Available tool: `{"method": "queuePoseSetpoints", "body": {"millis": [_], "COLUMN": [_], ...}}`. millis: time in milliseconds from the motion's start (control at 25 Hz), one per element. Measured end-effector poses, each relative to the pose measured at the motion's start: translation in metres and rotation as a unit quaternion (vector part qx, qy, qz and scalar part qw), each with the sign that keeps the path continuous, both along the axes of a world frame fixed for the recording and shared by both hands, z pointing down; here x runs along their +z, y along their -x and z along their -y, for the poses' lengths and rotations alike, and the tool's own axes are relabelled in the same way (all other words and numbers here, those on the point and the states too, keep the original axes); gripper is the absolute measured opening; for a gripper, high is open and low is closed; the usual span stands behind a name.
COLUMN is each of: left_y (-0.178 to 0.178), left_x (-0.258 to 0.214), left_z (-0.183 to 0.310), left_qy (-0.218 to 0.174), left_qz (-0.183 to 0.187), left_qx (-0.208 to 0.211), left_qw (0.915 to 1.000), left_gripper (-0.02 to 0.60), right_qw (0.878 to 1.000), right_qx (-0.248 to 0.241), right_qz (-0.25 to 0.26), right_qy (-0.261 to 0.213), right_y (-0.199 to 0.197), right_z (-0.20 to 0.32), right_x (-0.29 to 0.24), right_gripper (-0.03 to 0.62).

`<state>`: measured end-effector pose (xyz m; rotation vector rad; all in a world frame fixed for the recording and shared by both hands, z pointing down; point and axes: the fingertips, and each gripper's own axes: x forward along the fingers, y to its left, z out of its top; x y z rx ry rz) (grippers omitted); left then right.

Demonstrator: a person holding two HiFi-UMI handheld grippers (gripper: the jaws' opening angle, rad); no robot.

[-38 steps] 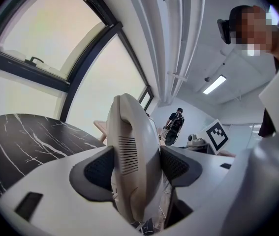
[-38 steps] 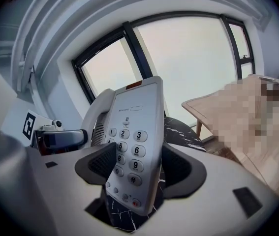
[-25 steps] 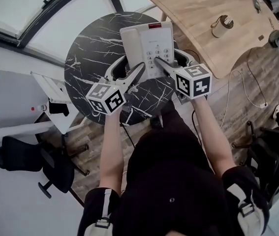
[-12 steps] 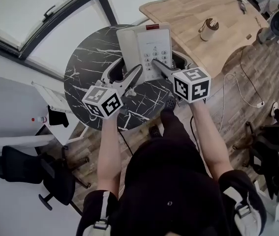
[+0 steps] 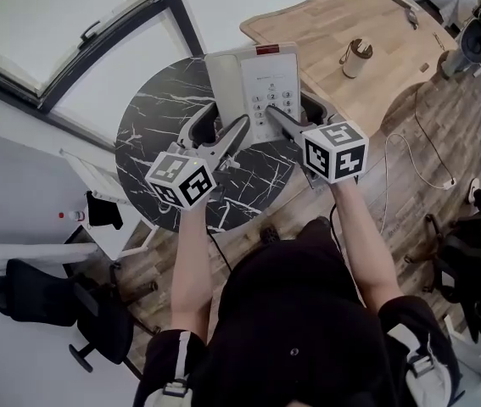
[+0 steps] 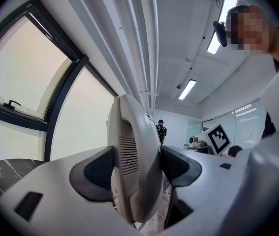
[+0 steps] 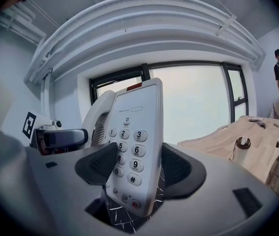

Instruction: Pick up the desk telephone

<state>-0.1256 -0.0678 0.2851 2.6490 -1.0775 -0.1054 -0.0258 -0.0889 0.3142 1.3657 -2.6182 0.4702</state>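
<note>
Head view: white desk telephone (image 5: 257, 79), keypad up, sits over the far half of the round black marbled desk (image 5: 151, 121). It is held from both sides. The left tool (image 5: 217, 119) is clamped on its handset side and the right tool (image 5: 298, 108) on its keypad side.

Left gripper view: both dark pads press the handset's edge, jaws set wide.

Right gripper view: one pad lies on the keypad face, the other behind the body. Marbled top shows below the phone's lower end.

A wooden desk (image 5: 350, 15) stands just right of the round one, with a cup (image 5: 356, 56) on it.
</note>
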Motion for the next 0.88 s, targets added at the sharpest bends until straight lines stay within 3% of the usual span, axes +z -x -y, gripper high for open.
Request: {"method": "queuePoseSetpoints", "body": {"millis": [880], "left_y": [0.002], "left_x": [-0.018], "left_z": [0.000], "left_qy": [-0.019], "left_qz": [0.003], "left_qx": [-0.016], "left_qw": [0.9997], "left_gripper": [0.308], "right_qw": [1.000], "right_qx": [-0.010], "right_qz": [0.003], "right_qy": [-0.026], "right_y": [0.003], "right_z": [0.003], "right_x": [-0.019], "right_gripper": [0.301]}}
